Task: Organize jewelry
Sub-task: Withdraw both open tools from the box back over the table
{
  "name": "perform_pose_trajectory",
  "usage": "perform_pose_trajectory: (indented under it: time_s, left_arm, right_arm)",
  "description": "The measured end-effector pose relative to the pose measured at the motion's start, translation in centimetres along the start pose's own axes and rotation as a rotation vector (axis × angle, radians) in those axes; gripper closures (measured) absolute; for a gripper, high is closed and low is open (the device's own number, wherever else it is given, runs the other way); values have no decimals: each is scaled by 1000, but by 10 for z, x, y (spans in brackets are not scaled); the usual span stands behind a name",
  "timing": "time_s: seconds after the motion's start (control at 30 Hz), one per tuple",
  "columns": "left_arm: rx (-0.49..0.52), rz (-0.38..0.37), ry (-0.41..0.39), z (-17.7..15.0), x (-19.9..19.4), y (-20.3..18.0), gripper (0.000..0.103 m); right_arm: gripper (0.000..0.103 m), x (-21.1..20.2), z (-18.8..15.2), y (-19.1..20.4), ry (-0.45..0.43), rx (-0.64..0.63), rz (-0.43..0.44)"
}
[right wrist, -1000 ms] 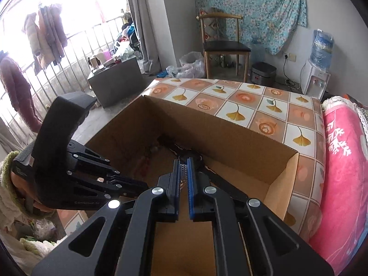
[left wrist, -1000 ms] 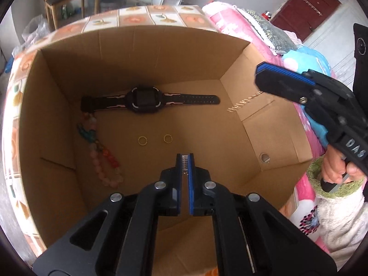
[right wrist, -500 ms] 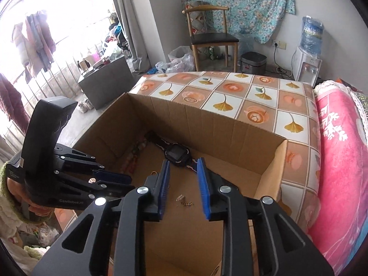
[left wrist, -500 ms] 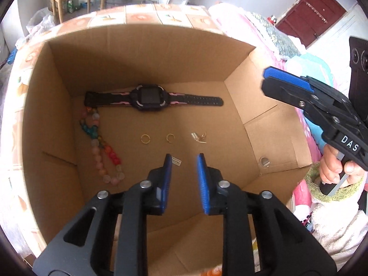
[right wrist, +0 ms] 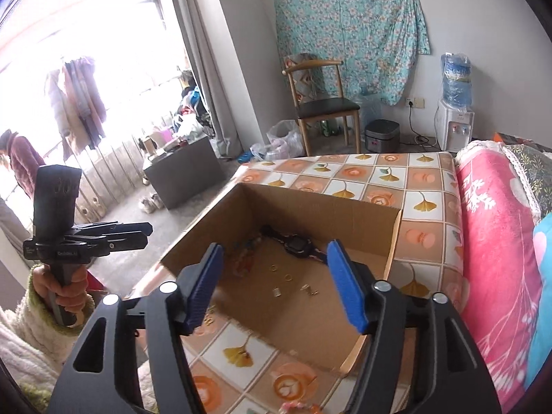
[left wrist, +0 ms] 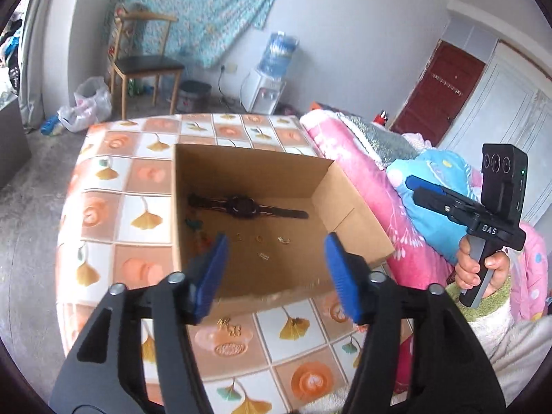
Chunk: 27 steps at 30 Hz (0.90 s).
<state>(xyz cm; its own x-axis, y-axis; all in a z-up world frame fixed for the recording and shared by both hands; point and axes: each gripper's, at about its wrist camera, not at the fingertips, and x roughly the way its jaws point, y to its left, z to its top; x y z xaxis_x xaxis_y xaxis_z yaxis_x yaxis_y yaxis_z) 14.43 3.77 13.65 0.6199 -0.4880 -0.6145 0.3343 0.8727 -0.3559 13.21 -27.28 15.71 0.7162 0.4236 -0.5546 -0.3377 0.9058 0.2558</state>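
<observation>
The cardboard box (left wrist: 276, 214) is sitting open on the tiled surface (left wrist: 114, 207), and I am taking it as the landmark for everything else. Inside it, the watch (left wrist: 243, 205) is lying along the far wall, the bead bracelet (right wrist: 241, 258) is resting against the left wall, and two small gold rings (left wrist: 248, 238) are lying side by side near the middle of the floor. Just right of the rings a tiny gold piece (left wrist: 284, 240) is lying, and nearer the front wall a small pale clasp-like piece (left wrist: 264, 256) is sitting; both are too small to name with confidence, though they are probably earrings or fasteners.

The left gripper (left wrist: 276, 272) is hovering over the box's near edge with its fingers spread wide and nothing between them, having just been opening. The right gripper (right wrist: 274, 276) is hanging above the near right corner, its fingers likewise having just been opening, spread and empty.

The placing step seems to be finishing, both hands being free of any item. More small gold pieces (left wrist: 229, 327) are lying on the surface just outside the box's front wall. The next move is likely calling for a descent to those, with the fingers narrowing carefully around something thin and flat.
</observation>
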Motion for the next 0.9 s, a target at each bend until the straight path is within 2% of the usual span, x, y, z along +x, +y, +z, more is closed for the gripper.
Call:
perform_pose_trajectory:
  time_s: [0.1, 0.27, 0.4, 0.57, 0.67, 0.73, 0.8, 0.9]
  left_arm:
    - [-3, 34, -11, -17, -14, 3, 33]
    - [-43, 97, 27, -51, -22, 17, 28]
    - [-98, 126, 79, -75, -7, 33, 28]
    - [-45, 257, 93, -87, 19, 42, 28]
    - [12, 347, 114, -84, 40, 44, 28]
    - [29, 360, 116, -81, 49, 46, 28]
    - [28, 360, 117, -77, 57, 49, 28]
    - [18, 353, 109, -70, 63, 53, 28]
  right_arm:
    - [33, -12, -14, 13, -9, -8, 30]
    - [31, -16, -41, 34, 13, -29, 90]
    - [32, 1, -63, 37, 84, 30, 147]
    - [32, 43, -89, 31, 187, 146, 174]
    - [46, 69, -99, 22, 242, 210, 151]
    - [60, 85, -103, 15, 272, 255, 141]
    - [66, 98, -105, 7, 290, 295, 125]
    - [69, 101, -104, 1, 282, 314, 112]
